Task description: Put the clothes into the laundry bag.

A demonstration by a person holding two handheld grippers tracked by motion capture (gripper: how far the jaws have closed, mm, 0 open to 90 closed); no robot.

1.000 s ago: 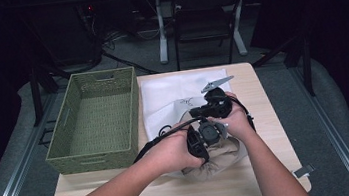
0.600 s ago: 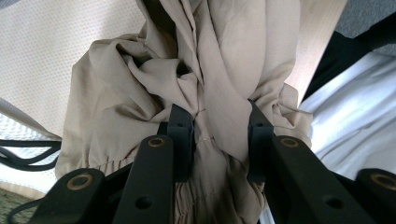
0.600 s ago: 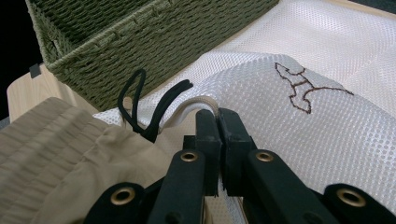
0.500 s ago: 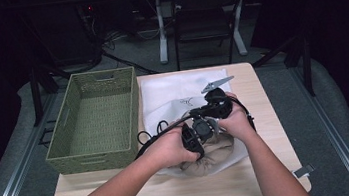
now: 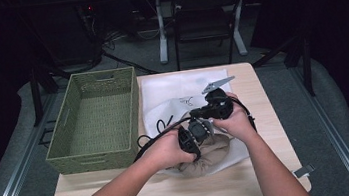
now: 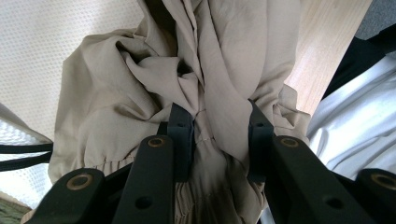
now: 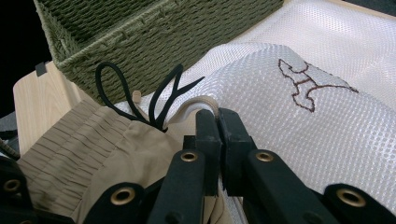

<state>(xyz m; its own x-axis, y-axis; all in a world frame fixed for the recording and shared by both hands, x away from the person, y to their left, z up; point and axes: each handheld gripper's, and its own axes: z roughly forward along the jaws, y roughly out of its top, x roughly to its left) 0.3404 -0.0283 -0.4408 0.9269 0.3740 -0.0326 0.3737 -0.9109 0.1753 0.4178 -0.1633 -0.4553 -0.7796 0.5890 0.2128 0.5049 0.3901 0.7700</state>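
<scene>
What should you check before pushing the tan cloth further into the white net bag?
1. Left gripper has the tan cloth: ok, a bunched fold sits between its jaws.
2. Right gripper holds the white mesh bag at its rim: ok, jaws pinched shut on the edge.
3. Bag mouth open wide enough: cannot tell.
4. Black drawstring out of the way: not ok, its loops lie right at the opening.
5. Green woven basket apart from the work: ok, it stands beside the bag.
</scene>
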